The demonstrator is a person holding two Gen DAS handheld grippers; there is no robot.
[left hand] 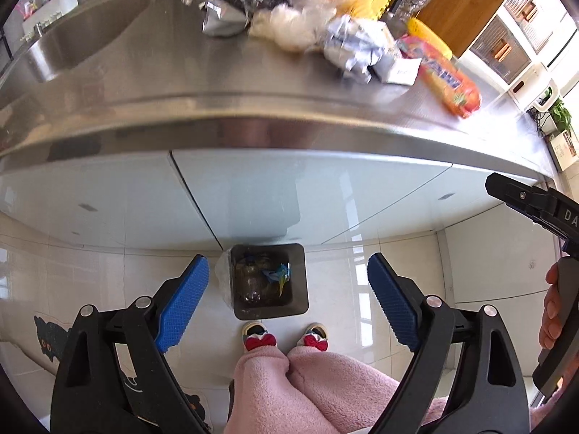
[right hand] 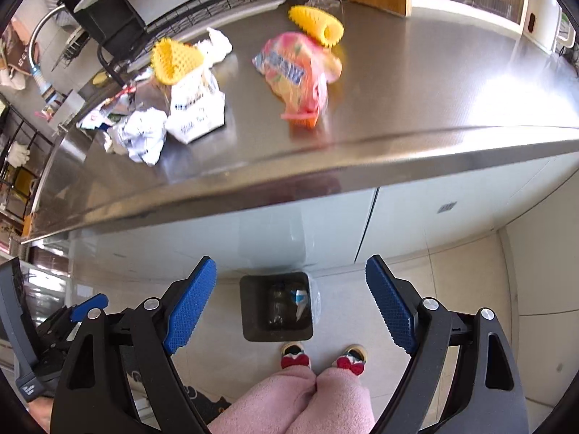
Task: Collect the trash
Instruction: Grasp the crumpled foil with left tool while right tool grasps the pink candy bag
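Spanning both views, the brushed stainless-steel countertop (right hand: 416, 86) runs as one long sheet with a rolled front edge, a basin sunk into its far left (left hand: 72, 36); below it stand glossy pale cabinet doors (left hand: 253, 195) over shiny cream floor tiles; on the floor, against the cabinets, sits one square dark-walled trash bin (right hand: 277, 307) lined with clear plastic, holding a clear bottle and a scrap of blue wrapper; on the steel lie one orange-pink glossy snack bag (right hand: 296, 76), one white creased paper bag with printing (right hand: 197, 112), one crumpled silver-white wrapper (right hand: 141, 137) and two yellow spiky rubber cones (right hand: 172, 59); the left gripper (left hand: 287, 303) and right gripper (right hand: 289, 303), each with two blue ribbed pads, are spread wide, empty, above the bin.
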